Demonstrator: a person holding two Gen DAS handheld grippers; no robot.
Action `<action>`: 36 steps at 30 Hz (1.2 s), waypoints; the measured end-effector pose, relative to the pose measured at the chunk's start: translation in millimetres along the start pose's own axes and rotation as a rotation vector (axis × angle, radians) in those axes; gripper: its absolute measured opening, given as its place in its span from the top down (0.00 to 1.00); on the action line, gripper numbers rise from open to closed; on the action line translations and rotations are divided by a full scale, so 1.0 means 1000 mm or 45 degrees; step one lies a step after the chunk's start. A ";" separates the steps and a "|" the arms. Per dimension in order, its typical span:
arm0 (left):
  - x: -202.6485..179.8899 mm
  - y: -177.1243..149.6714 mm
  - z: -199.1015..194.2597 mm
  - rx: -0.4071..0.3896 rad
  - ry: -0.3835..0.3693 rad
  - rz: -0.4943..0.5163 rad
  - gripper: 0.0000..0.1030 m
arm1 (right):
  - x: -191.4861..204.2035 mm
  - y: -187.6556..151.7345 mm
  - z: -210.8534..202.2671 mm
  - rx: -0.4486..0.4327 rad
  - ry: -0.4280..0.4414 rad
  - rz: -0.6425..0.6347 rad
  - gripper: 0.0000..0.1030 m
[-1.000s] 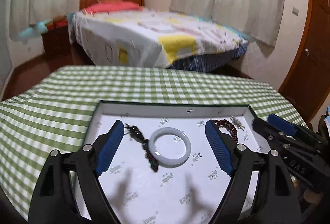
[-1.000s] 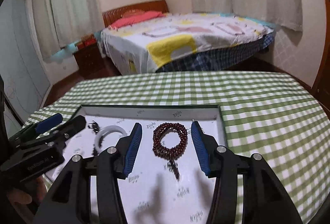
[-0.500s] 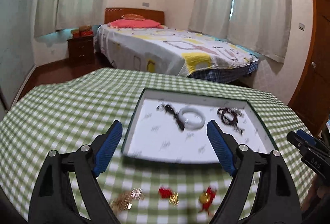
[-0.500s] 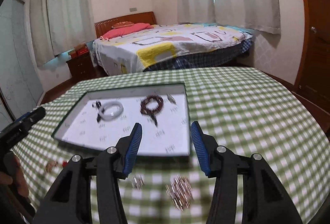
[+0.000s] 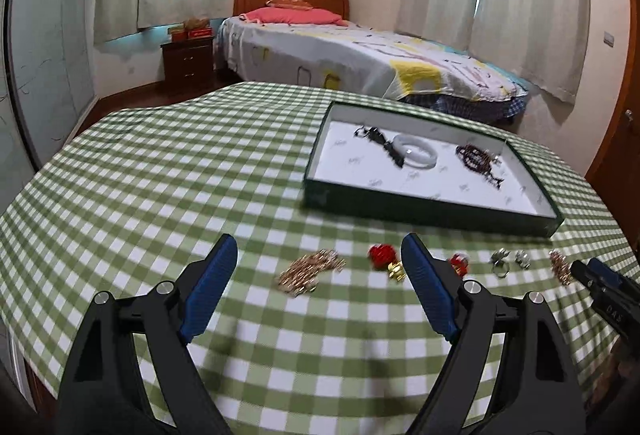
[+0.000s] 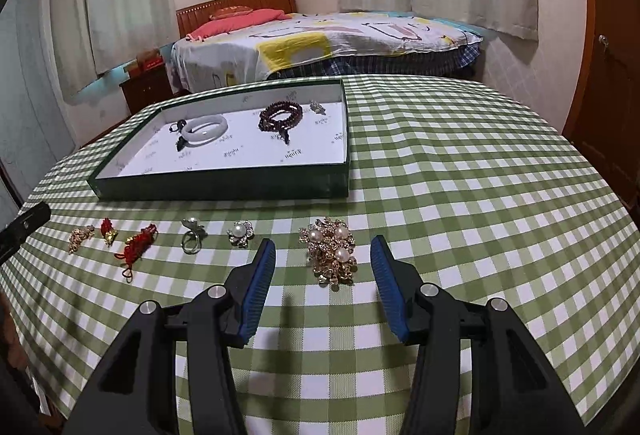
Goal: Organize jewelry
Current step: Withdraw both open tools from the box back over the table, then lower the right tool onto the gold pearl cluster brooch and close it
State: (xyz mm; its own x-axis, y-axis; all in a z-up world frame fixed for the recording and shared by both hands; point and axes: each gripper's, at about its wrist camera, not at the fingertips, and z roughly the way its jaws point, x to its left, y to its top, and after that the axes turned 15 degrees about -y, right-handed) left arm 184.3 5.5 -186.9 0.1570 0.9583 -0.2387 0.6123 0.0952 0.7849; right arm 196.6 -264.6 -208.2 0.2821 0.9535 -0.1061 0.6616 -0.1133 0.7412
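A dark green tray (image 5: 400, 207) (image 6: 224, 187) with a white floor holds a white bangle (image 5: 416, 156) (image 6: 205, 129), a black cord piece (image 5: 382, 141) and a dark red bead bracelet (image 5: 478, 159) (image 6: 280, 117). Loose jewelry lies in a row on the cloth in front of it. My left gripper (image 5: 316, 259) is open above a gold chain piece (image 5: 310, 271). My right gripper (image 6: 323, 255) is open, with a gold and pearl brooch (image 6: 332, 249) between its fingertips. A red knot ornament (image 6: 138, 243), a ring (image 6: 192, 235) and a pearl brooch (image 6: 240, 233) lie to the left.
The table wears a green and white checked cloth (image 6: 460, 175). A bed (image 5: 360, 59) and a wooden nightstand (image 5: 186, 59) stand beyond it. A brown door (image 6: 608, 47) is at the right. The right gripper's tip shows in the left wrist view (image 5: 600, 283).
Both grippers have pulled back from over the tray toward the table's near edge. The loose jewelry in front of the tray has come into view. Both stayed open.
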 end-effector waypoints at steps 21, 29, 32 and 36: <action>0.012 -0.005 0.009 0.048 -0.003 -0.050 0.20 | 0.010 0.016 0.044 0.219 -0.038 -0.065 0.74; 0.012 -0.011 0.015 0.083 0.000 -0.046 0.20 | 0.007 0.011 0.032 0.167 -0.024 -0.068 0.82; 0.011 -0.013 0.020 0.112 0.005 -0.032 0.20 | 0.003 0.006 0.028 0.160 -0.018 -0.053 0.82; 0.014 -0.012 0.028 0.149 0.015 -0.030 0.20 | -0.001 0.004 0.024 0.160 -0.001 -0.045 0.82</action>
State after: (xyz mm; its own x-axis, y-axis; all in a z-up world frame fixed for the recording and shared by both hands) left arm 201.2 10.3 -215.7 0.1330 0.9594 -0.2488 0.7019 0.0860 0.7070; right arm 215.6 -272.5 -221.6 0.2574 0.9574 -0.1309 0.7528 -0.1137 0.6484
